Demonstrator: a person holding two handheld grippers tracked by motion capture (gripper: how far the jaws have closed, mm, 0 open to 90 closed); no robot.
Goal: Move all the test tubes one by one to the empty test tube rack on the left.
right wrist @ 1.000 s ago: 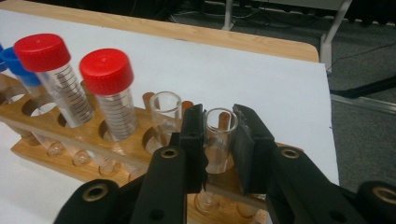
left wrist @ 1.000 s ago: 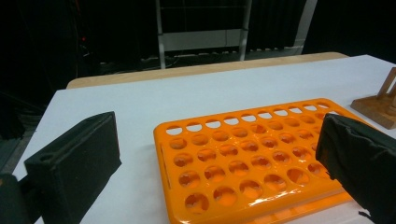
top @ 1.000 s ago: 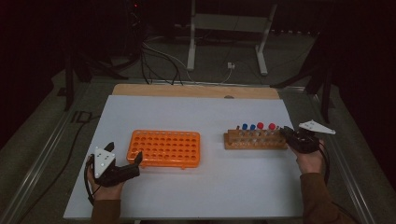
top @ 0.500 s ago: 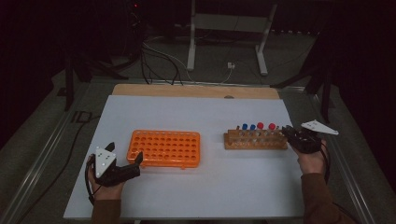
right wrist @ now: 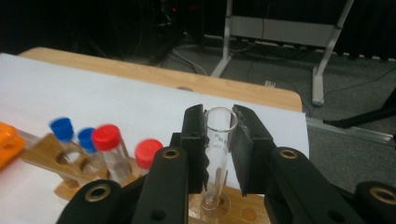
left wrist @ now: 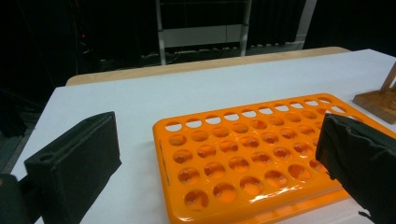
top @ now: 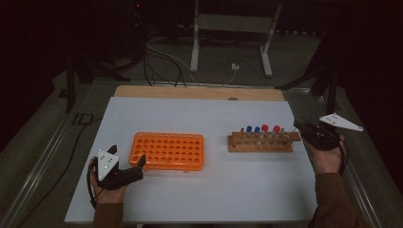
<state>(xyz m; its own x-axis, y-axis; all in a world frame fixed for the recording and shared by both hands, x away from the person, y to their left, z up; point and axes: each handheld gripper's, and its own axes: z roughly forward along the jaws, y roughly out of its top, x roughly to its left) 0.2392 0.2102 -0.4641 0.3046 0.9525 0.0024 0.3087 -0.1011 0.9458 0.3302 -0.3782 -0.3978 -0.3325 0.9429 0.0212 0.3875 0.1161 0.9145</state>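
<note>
An uncapped glass tube (right wrist: 217, 154) is clamped between the fingers (right wrist: 195, 140) of the right gripper (right wrist: 218, 122), its foot seated in a hole of the wooden rack (right wrist: 46, 151). The tube is not yet lifted clear; whether the foot is fully down in the hole cannot be told. To the left of these fingers, four capped tubes remain in the rack: two with blue caps (right wrist: 62, 127) farther off and two with red caps (right wrist: 107, 136) nearer. In the high view the right gripper (top: 298, 125) is seen at the right end of the wooden rack (top: 260, 142).

The orange rack (left wrist: 243, 158) lies flat on the table (left wrist: 140, 100), directly ahead of the left gripper (left wrist: 215, 163) and partly between its fingers (left wrist: 74, 163), which are spread wide and hold nothing. No contact between the fingers and the orange rack can be confirmed. Every hole that shows in the orange rack is vacant.

Assessment: the work is judged to be the transfer of tubes from the wooden rack to the orange rack, and it is at its first stage. One tube is gripped but not yet withdrawn; none is placed. Outstanding items are judged to be the lift of the gripped tube, its carriage across the table to the orange rack, its insertion, and the same for the four capped tubes.
</note>
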